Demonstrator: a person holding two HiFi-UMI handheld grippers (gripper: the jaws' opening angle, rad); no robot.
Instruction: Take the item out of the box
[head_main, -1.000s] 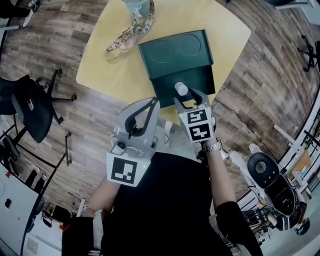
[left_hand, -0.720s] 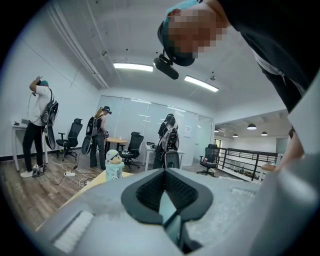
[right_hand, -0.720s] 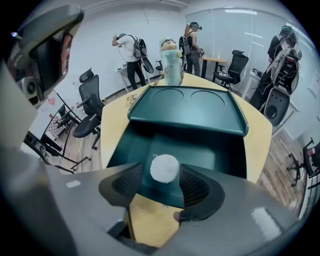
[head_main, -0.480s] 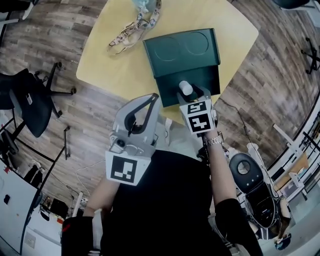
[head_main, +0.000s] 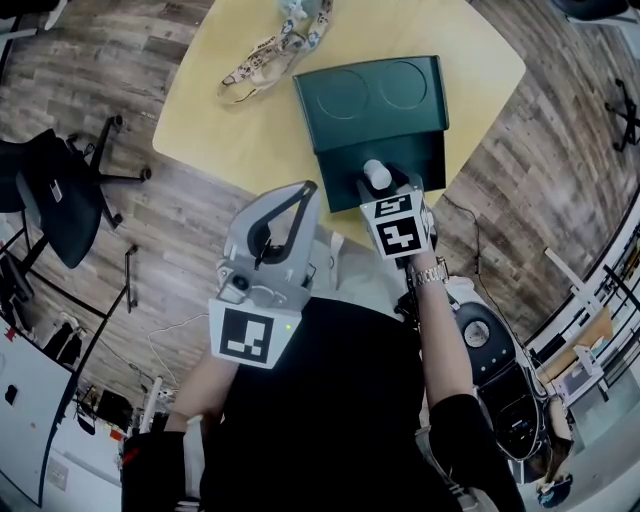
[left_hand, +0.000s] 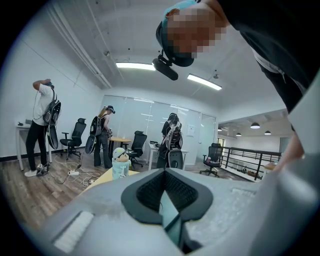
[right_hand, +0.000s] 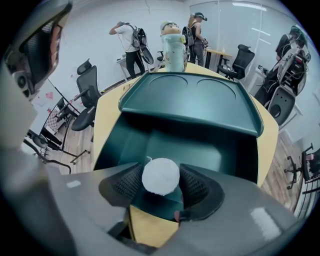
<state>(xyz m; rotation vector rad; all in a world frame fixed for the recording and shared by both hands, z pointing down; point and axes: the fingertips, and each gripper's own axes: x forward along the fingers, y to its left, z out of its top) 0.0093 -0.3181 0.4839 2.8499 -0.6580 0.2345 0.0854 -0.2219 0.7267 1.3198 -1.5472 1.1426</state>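
A dark green box (head_main: 392, 150) stands open on the yellow table (head_main: 230, 120), its lid (head_main: 372, 95) folded back to the far side. My right gripper (head_main: 378, 181) is shut on a white ball (head_main: 377, 173) and holds it above the box's near part. In the right gripper view the white ball (right_hand: 160, 176) sits between the black pads (right_hand: 196, 187), with the green box (right_hand: 165, 137) and its lid (right_hand: 190, 100) below and beyond. My left gripper (head_main: 308, 188) is raised near my body, off the table edge, with its jaws together and nothing held. In its own view the left gripper (left_hand: 165, 202) points up into the room.
A patterned lanyard (head_main: 262, 58) lies on the table's far left, beside a small figure cup (right_hand: 172, 42). An office chair (head_main: 60, 200) stands on the wood floor to the left. Several people and desks show in the left gripper view.
The right gripper keeps the white ball and has drifted slightly right and away from me over the box. The left gripper has barely moved.
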